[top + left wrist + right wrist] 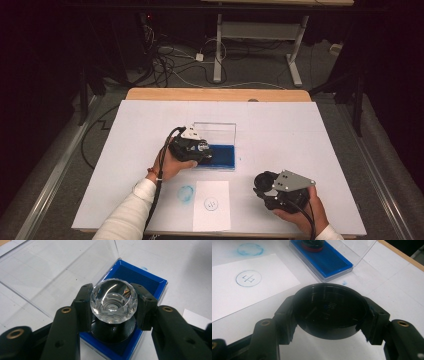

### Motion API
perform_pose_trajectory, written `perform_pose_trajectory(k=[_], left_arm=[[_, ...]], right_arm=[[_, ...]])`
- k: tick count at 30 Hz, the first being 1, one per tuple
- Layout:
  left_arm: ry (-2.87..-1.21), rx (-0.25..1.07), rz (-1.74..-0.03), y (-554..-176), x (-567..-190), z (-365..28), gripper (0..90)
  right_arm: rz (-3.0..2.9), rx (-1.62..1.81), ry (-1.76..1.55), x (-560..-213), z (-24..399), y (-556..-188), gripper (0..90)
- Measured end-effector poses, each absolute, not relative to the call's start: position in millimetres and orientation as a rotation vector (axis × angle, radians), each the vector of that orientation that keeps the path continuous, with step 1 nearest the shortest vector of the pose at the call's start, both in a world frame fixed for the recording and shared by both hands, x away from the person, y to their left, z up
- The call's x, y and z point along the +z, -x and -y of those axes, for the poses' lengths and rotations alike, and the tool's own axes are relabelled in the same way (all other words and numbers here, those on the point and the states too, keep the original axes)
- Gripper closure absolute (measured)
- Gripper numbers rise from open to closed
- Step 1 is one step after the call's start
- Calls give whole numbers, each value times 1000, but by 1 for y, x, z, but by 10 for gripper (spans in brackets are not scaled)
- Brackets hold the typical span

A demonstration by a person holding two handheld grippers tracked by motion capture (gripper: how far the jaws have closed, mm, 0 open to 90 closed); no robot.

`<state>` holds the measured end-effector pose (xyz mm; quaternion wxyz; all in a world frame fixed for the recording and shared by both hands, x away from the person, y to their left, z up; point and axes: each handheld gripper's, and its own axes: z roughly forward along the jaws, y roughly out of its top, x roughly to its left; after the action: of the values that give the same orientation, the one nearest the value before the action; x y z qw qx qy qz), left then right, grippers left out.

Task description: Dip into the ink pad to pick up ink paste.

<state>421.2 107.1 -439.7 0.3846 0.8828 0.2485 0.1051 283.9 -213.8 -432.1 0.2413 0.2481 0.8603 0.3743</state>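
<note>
My left gripper [113, 308] is shut on a stamp with a clear faceted knob [113, 302] and a black body. The stamp stands on the blue ink pad [141, 280] of an open case, seen in the high view as the pad [224, 156] under the left gripper [201, 149]. The red-rimmed stamp foot [312, 245] rests on that pad [332, 262]. My right gripper [329, 315] is shut on a round black cap [329, 311], held just above the table at the front right [265, 182]. A white paper [212, 217] bears a blue round stamp mark [211, 203].
The case's clear lid [215, 131] stands upright behind the pad. A blue ink smear [186, 193] marks the white table cover left of the paper. The wooden table edge [217, 94] runs along the back. Cables and a desk frame lie on the floor beyond.
</note>
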Motion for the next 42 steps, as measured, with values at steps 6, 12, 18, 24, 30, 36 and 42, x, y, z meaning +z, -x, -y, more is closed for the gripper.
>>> perform_pose_trajectory(k=[6, 12, 18, 24, 30, 36, 42], left_arm=[[-2257, 271, -639, -422, -439, -105, 540], [-2272, 257, -644, -422, -433, -101, 541], [-2256, 275, -618, -423, -414, -98, 541], [-2234, 292, -571, -420, -389, -93, 541], [-2221, 294, -533, -417, -376, -86, 541], [-2236, 295, -514, -416, -377, -78, 541], [-2274, 273, -512, -418, -394, -69, 541]], right_arm=[[-2346, 1027, -684, -431, 215, -283, 385], [-2342, 1028, -682, -430, 216, -282, 385], [-2337, 1030, -688, -429, 218, -283, 385], [-2330, 1034, -690, -428, 219, -283, 385], [-2329, 1035, -688, -427, 220, -283, 385], [-2330, 1031, -693, -428, 219, -283, 385], [-2336, 1026, -692, -429, 219, -284, 385]])
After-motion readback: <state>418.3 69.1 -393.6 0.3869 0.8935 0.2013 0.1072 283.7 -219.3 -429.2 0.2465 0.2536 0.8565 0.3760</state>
